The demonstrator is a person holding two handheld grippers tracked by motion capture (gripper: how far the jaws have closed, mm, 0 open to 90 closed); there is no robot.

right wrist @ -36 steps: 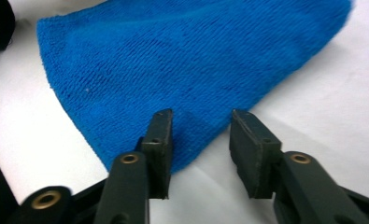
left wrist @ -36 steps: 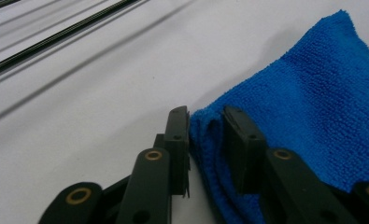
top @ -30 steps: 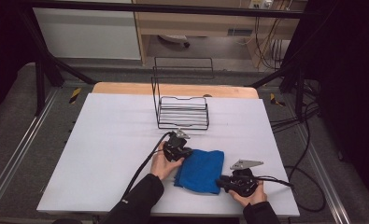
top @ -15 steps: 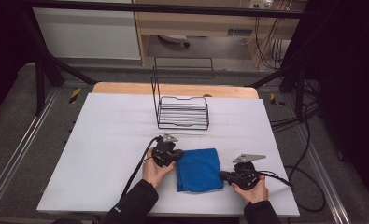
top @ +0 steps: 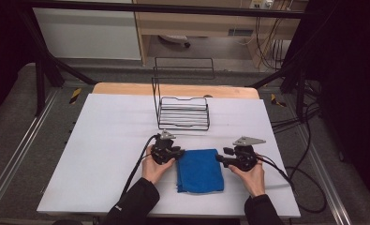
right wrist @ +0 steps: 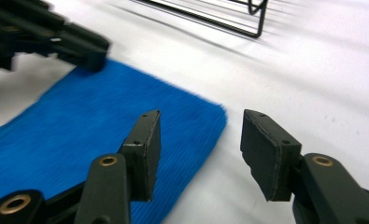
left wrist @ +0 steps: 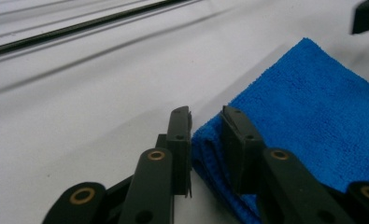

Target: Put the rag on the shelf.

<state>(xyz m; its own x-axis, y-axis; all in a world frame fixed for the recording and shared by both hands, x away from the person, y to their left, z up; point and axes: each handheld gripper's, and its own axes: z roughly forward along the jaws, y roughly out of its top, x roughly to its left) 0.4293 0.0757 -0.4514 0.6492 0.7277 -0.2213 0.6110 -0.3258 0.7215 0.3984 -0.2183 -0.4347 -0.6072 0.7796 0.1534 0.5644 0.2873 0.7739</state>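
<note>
Flattened since before, blue cloth (top: 199, 170) — both hand-held grippers, left (top: 177, 153), right (top: 220, 158), just opened, empty.

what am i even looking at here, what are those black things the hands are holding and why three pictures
A person sits at a white table with a hand-held claw in each hand: the left claw and the right claw. The high view looks down from above. The other two pictures come from small cameras riding on each claw, looking along its two black jaws.

On the table lies a folded blue towel, and farther back stands a black wire rack.

The left claw's jaws have just been opening, with the towel's folded edge between them, no longer pinched tight. The right claw's jaws have just been opening too; they stand wide at the towel's corner and hold nothing.
</note>
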